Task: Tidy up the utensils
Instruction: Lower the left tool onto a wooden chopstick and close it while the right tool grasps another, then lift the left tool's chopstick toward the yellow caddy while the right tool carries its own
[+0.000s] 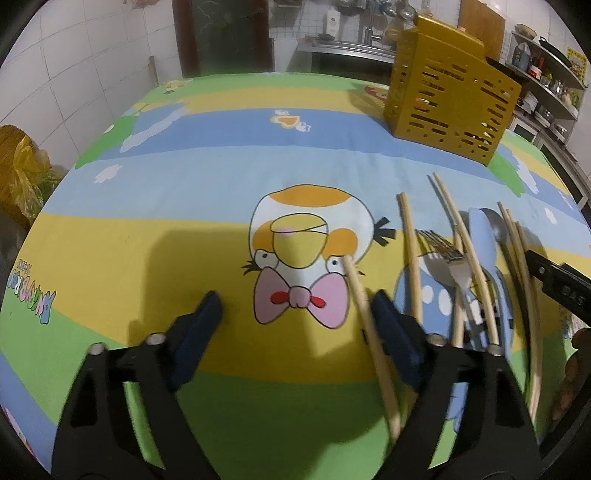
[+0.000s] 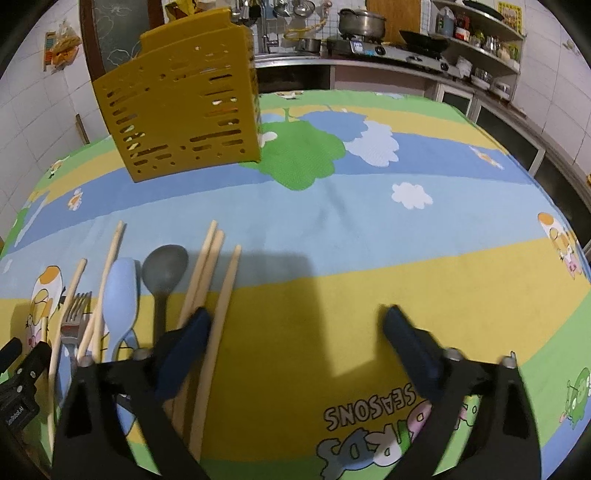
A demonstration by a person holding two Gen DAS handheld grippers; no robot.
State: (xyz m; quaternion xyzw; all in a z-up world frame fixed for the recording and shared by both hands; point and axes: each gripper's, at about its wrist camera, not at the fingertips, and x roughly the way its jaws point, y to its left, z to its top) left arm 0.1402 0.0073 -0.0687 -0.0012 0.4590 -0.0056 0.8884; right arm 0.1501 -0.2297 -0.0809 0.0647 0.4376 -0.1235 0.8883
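Slotted yellow plastic caddy [image 2: 177,110], slim wooden chopsticks [image 2: 207,280]

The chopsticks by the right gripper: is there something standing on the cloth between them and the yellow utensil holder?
Nothing visible does. From the chopsticks to the yellow utensil holder there is only bare tablecloth. The grey spoon and blue spoon lie to their left, not in the path.

White tiled walls [image 2: 554,92]. Steel counter [image 2: 388,61] beyond the tongs with grey lidded pot [image 2: 362,20] on a stove; open metal shelves [image 2: 480,48] far right, jars probably. Dark wooden door [image 1: 225,37] back left.
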